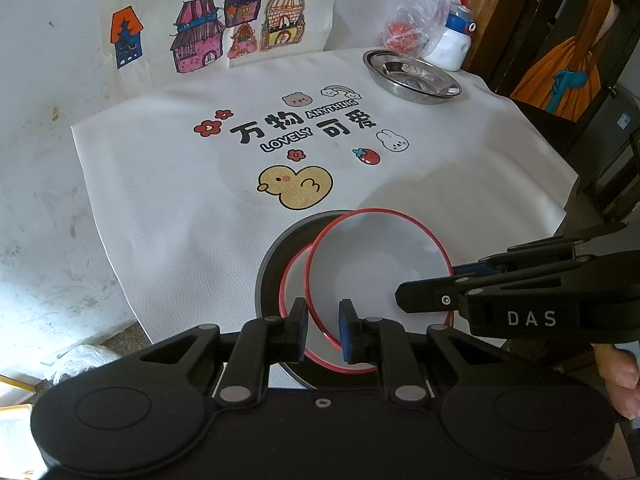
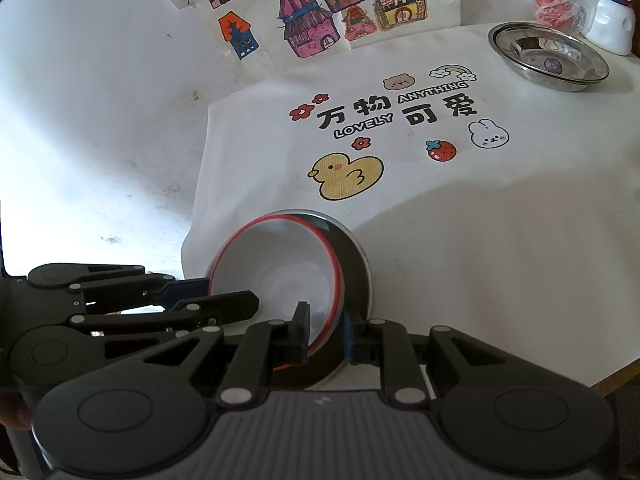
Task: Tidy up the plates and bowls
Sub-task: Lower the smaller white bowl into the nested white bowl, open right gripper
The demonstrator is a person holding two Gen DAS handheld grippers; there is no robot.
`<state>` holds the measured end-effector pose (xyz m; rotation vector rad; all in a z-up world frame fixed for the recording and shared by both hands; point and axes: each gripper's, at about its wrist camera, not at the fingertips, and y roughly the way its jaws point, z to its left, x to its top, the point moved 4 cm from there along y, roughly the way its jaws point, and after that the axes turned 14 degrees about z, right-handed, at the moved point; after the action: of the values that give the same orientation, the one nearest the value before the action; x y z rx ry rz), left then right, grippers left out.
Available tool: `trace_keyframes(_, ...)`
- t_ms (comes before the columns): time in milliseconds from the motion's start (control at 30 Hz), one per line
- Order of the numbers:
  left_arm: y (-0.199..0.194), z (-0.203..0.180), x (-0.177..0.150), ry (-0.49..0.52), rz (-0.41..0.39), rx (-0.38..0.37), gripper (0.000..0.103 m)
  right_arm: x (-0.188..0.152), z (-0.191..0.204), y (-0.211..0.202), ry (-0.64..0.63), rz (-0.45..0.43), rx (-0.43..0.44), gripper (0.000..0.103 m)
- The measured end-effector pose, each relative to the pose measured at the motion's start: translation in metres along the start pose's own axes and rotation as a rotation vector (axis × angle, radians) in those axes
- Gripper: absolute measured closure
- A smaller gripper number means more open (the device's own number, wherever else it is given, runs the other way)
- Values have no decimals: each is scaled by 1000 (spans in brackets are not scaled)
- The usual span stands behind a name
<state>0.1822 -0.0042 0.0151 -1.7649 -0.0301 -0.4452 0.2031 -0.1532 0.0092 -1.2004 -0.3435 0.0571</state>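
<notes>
Near at hand, left claw (image 1: 323, 330) drawn narrow astride the near rim of the white bowl (image 1: 380, 264), right claw (image 2: 325, 334) likewise narrow, pinching the same bowl's wall from the other side. Held tilted, red rim up, partly over a second bowl (image 1: 294, 276) of the same make, itself nested in a dark plate (image 1: 272, 256) at the near edge of the desk (image 1: 180, 200).

Likely trouble:
- Glazed-looking, smooth, curved wall under small blue pads; could slide out if either grip eases, or twist if the two pull unevenly.
- Dropped from the tilt, could strike the bowl beneath rim on rim and chip, if ceramic; cannot tell from here whether ceramic or melamine.
- Set down off-centre, would sit cocked rather than nest.
- Stack close to the desk edge; a shove could carry the dark plate toward it.

Under it all, a white leather-grained cover, soft-looking, printed with a duck and lettering. Farther off, well apart, a shallow steel dish (image 1: 412, 72), round and mirror-bright, apparently two stacked. Beyond that, a crinkled clear plastic bag (image 1: 420, 12).
</notes>
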Motion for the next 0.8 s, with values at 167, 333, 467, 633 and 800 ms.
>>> trace_keyframes(167, 1, -1, 0, 6, 8, 2, 85, -1, 0, 0, -4, 2, 0, 81)
trace_keyframes(333, 1, -1, 0, 9, 9, 2, 85, 0, 0, 1, -6, 3, 1, 81)
trace_keyframes(467, 1, -1, 0, 8, 8, 1, 85, 0, 0, 1, -7, 4, 1, 80)
trace_keyframes(633, 1, -1, 0, 10, 13, -4, 85, 1, 0, 1, -11, 7, -2, 79)
trace_keyframes(800, 0, 1, 1, 9, 24, -16, 84, 1, 0, 1, -12, 9, -3, 79)
